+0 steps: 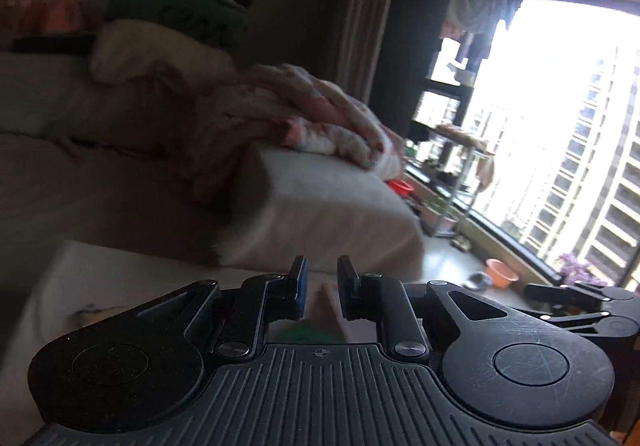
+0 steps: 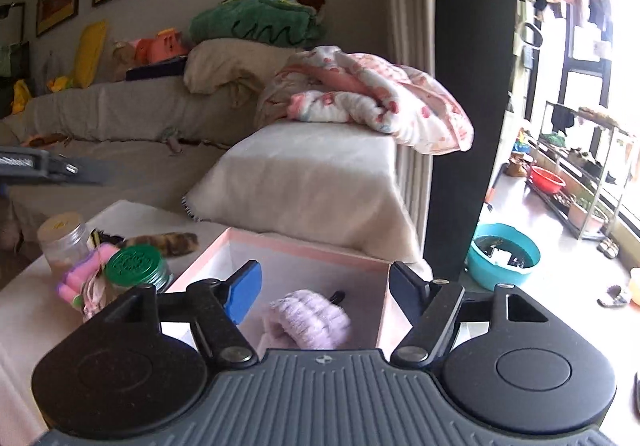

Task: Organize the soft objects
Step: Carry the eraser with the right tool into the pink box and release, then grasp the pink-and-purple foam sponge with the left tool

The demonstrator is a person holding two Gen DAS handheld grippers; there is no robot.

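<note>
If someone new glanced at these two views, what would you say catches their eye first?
Probably the pink-patterned blanket heaped on the sofa's white-covered armrest, straight ahead in both views. Closer in, the open right gripper hovers over a pink box on the table, with a fluffy lilac soft item lying inside it. The glaring window on the right, showing a tower block outside, also pulls the eye.
</note>
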